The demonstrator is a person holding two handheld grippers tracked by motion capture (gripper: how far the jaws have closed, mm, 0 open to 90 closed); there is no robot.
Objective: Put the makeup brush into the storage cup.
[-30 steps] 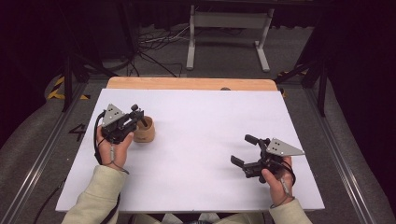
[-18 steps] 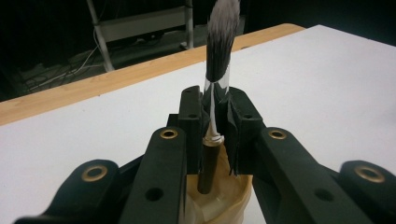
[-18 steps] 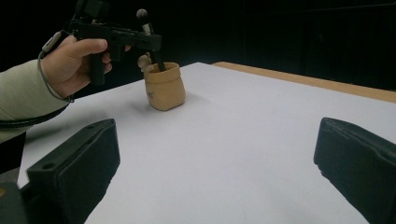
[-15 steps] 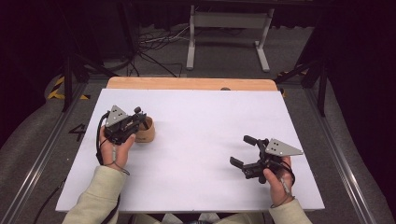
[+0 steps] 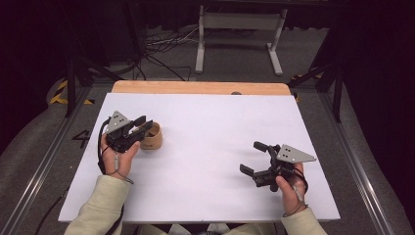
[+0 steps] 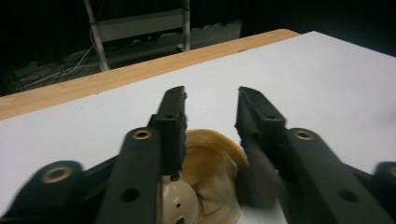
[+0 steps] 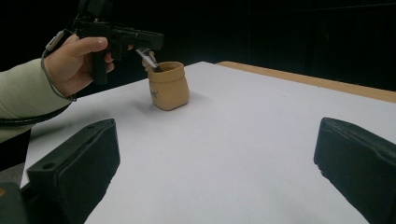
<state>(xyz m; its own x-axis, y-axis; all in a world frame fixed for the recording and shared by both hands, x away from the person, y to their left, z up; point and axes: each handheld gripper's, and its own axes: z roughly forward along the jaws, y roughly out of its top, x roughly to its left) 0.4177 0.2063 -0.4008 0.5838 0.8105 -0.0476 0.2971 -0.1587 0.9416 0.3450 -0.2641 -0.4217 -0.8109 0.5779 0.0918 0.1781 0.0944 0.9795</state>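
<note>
Left gripper (image 5: pixel 142 128), jaws parted, is hovering over the tan pouch (image 5: pixel 152 137) on the white table (image 5: pixel 205 147), apparently lining up a grasp; next it needs lowering and closing on the rim. Right gripper (image 5: pixel 253 157) is waiting wide open, well right of the pouch. From the left gripper view, the pouch (image 6: pixel 210 168) is gaping open just beneath the jaws. From the right gripper view, the pouch (image 7: pixel 169 87) is standing upright, soft and creased.

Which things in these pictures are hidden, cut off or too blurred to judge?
- Left gripper, high view: whether its jaws pinch the tan pouch rim; gripper body hides it.
- Pouch inside, left gripper view: blurred, cut by bottom edge.
- Right gripper, right gripper view: jaw tips cut off.
</note>
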